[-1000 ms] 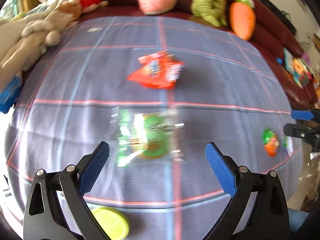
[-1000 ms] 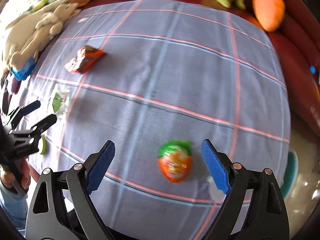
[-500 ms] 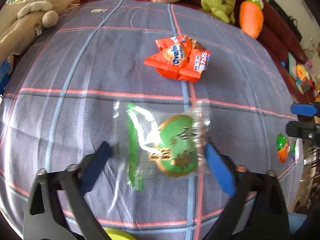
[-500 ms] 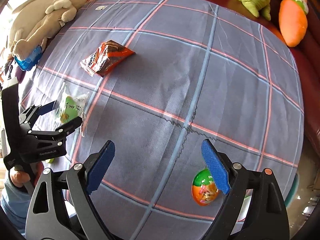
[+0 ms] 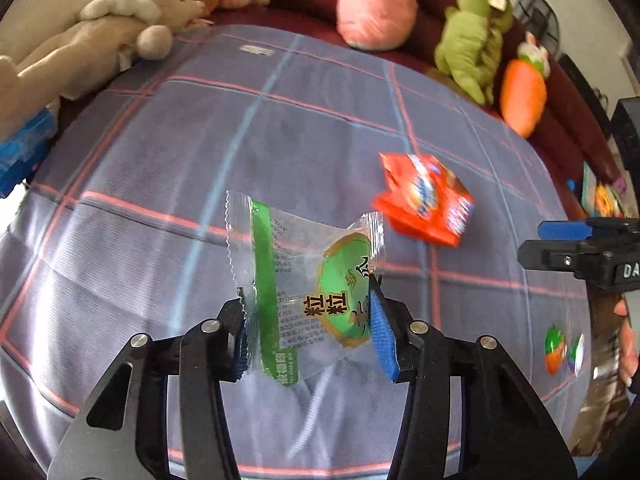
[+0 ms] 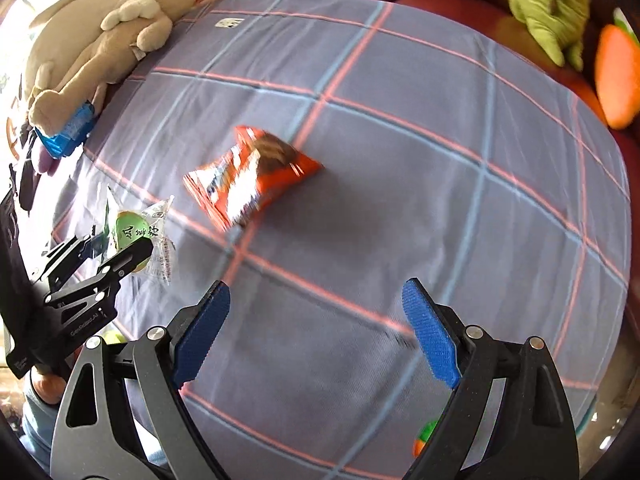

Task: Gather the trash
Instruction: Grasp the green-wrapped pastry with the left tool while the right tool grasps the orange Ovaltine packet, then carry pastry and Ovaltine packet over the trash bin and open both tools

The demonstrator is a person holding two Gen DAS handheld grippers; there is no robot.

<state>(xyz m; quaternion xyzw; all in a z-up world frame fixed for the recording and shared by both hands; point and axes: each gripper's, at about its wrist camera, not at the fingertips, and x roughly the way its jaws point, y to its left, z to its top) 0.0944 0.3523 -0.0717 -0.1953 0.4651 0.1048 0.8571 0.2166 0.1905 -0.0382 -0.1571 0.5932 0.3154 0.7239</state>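
Since half a sec ago the left gripper (image 5: 308, 330) went from wide open around the clear green snack wrapper (image 5: 304, 284) to clamped on it, and the wrapper's now lifted off the plaid blanket (image 5: 168, 168), sitting centre of the left wrist view w/ its crimped edges sticking up past the blue pads (image 5: 382, 340). Right wrist cam shows the same thing from the side: left gripper (image 6: 116, 250) at the left edge of the frame pinching the wrapper (image 6: 138, 228). Right gripper (image 6: 316, 336) has swung over too; before it had the small orange-green wrapper between its fingers, now that wrapper (image 6: 425, 436) is only just peeking out low right behind its right finger, and its jaws are spread wide w/ nothing between them but blanket (image 6: 400, 168). Orange snack bag (image 6: 250, 176) lies flat on the blanket, upper-middle of the right view, a bit blurry; in the left view it's (image 5: 424, 200) right of centre, apart from the held wrapper. Small orange-green wrapper (image 5: 554, 346) shows far lower right in the left cam, near the blanket edge. Plush toys line the top of both frames: beige bunny (image 6: 100, 48) upper left, pink plush (image 5: 380, 4), green plush (image 5: 472, 36) and carrot plush (image 5: 524, 88) upper right.
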